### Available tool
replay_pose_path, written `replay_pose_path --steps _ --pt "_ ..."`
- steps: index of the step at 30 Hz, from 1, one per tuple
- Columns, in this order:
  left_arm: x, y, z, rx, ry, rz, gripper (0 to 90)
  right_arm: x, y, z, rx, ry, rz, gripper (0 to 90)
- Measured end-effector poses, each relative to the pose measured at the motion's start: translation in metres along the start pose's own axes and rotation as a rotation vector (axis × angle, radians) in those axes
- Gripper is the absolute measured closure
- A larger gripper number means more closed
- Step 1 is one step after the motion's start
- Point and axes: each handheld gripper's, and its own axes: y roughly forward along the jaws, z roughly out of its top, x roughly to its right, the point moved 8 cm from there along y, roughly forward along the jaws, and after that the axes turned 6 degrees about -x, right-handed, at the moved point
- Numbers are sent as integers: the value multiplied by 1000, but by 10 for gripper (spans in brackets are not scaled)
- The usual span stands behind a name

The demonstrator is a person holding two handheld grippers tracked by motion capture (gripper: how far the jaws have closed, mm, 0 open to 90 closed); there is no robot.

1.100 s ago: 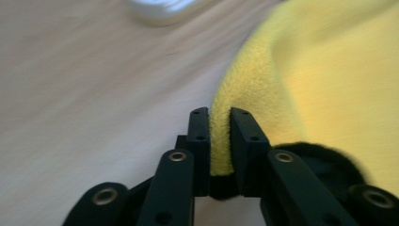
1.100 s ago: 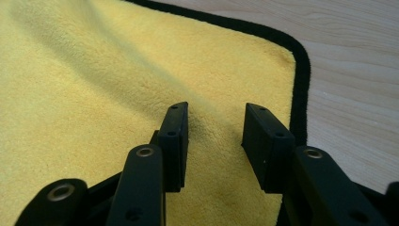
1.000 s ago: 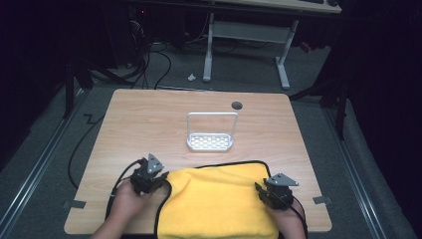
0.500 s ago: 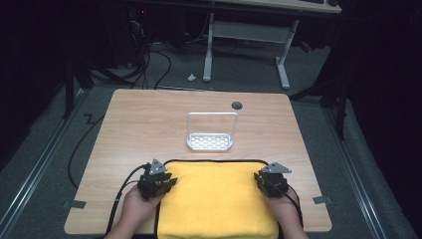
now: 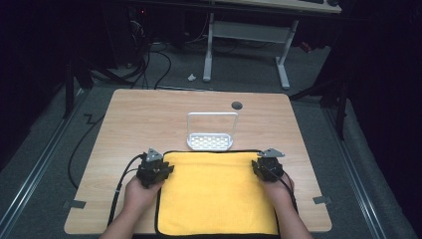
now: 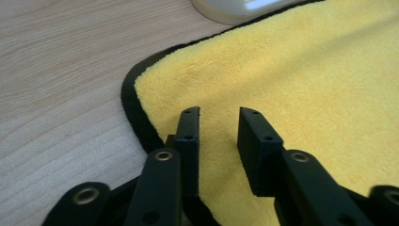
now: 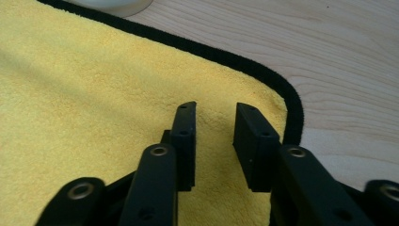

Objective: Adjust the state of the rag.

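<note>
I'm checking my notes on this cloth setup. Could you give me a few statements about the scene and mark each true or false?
1. The yellow cloth lies flat on the table. True.
2. The left gripper holds a lifted corner. False: its jaws stand apart above the flat cloth.
3. The white rack sits at the cloth's far edge. True.
4. The right gripper is over the rack. False: it is at the cloth's far right corner.
5. The cloth has black trim. True.

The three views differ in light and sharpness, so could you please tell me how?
High view: table lit evenly, the room behind dark, detail soft. Left gripper view: yellow towel bright, its pile crisp far off, the near fingers slightly soft. Right gripper view: similar, no glare on the wood.
</note>
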Motion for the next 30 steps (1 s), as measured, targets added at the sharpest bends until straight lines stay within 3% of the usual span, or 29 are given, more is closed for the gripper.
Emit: replay_pose_path --steps 3,5,7,9,10,12,13,16,19,20,22,25,27,29,30 --pt "-1 -8 -1 28 -21 -17 650 -2 -8 0 23 3 1 681" --pt "-8 -18 -4 63 -10 0 637 -11 -26 -2 79 3 9 652" --pt "-11 -20 -3 74 -14 2 615 -26 -40 -5 118 3 40 642" --pt "-23 -20 2 83 -41 13 591 -49 -52 -8 152 -30 69 635" --pt "-23 -20 2 83 -41 13 578 -49 -52 -8 152 -30 69 635" --pt "-31 -16 7 84 -72 -2 557 -81 -60 -11 167 -79 116 626" --pt "-38 -12 11 81 -103 -8 536 -109 -65 -13 172 -110 167 608" --pt "-43 -8 20 99 -120 -21 534 -145 -70 -15 179 -184 204 589" --pt "-44 -3 27 133 -141 -44 532 -179 -73 -19 175 -221 266 589" --pt "-46 -2 28 139 -149 -41 535 -190 -75 -20 176 -229 287 590" --pt "-47 6 27 96 -157 -48 537 -210 -77 -22 183 -249 325 590" --pt "-45 13 28 60 -107 -24 543 -239 -79 -27 177 -282 384 583" --pt "-45 15 31 75 -122 -42 538 -256 -79 -30 170 -308 407 580" --pt "-46 19 29 58 -148 -57 548 -270 -78 -32 167 -331 432 579" --pt "-46 19 29 58 -148 -57 561 -270 -78 -32 167 -331 432 579"
